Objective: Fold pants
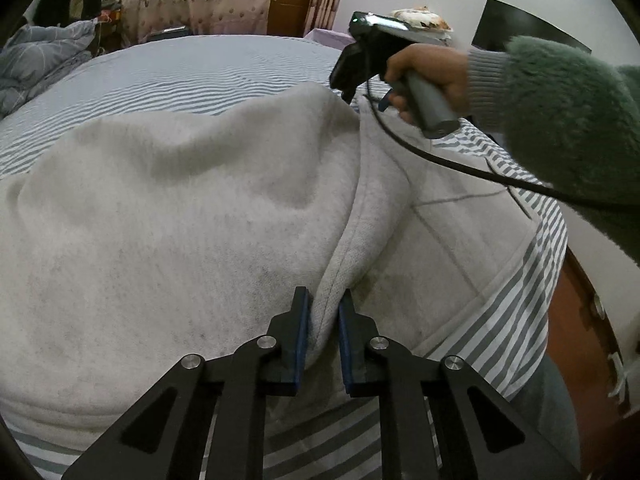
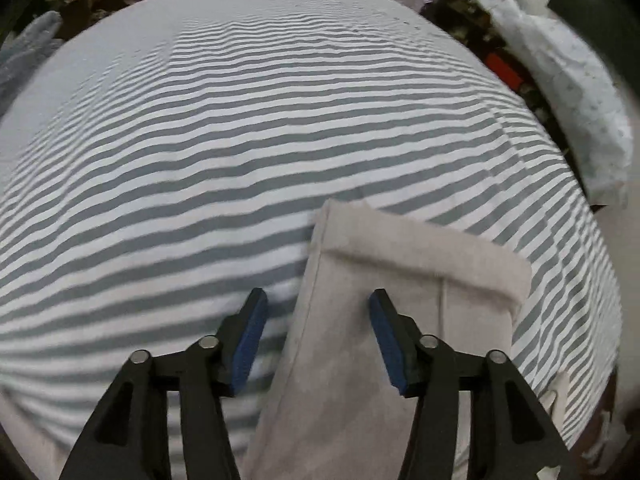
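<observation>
Striped grey-and-white bedding covers the bed (image 1: 200,76) that carries everything.

From the left wrist, the pale grey pants (image 1: 180,220) lie spread over the near part of the bed, their long axis running from the near edge toward the far side. A raised seamed fold of them stands between the blue pads of the left claw (image 1: 324,320), which is pressed together and pinching that fold. Beyond the pants, a hand (image 1: 428,80) in a fuzzy green sleeve (image 1: 568,112) holds the right claw (image 1: 348,96) low at the far edge of the cloth; its fingertips are hard to make out there.

From the right wrist, blurred, one cuffed end of the pants (image 2: 400,280) points away across the bed, its lower part cut off by the frame. The right claw (image 2: 318,320) is spread, one pad over the cloth, the other over bare bedding, neither pressing.
</observation>
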Tool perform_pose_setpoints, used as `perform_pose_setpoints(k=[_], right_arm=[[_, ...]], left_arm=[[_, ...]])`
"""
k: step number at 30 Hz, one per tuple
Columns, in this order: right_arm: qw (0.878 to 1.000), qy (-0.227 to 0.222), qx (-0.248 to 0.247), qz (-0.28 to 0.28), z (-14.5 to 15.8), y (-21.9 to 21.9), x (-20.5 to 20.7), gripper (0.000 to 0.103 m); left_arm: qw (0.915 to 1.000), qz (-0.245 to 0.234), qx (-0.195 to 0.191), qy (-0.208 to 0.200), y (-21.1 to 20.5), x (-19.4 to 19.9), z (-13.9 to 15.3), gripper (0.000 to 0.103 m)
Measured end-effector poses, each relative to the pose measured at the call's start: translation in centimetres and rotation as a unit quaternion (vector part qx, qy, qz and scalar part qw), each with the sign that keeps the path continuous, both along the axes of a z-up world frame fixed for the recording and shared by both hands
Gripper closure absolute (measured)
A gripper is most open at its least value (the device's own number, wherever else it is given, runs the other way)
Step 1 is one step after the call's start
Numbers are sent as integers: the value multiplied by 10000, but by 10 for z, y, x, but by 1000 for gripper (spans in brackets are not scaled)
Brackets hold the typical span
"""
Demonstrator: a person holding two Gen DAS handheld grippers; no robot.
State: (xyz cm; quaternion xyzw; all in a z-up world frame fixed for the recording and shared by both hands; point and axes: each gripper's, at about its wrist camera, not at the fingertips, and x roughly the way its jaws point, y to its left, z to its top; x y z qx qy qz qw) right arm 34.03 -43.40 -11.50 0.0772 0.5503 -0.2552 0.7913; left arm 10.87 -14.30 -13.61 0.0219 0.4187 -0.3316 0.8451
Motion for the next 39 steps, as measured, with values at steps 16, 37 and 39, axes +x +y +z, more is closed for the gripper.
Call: perform_pose_setpoints(k=[16,37,39], right_arm=[[9880,-1149,667,-782,81,-75,-81,97],[9366,-2000,1994,-2074,51,-141,-345,97],[9330,-1978,2091,-2161,37,-140,-354,97]], left_arm=[[9997,83,126,-191,-1,-5,5,92],[9933,-272,678,-893,1,-38,34,95],[9922,-315,769,-929,-2,-42,31,95]])
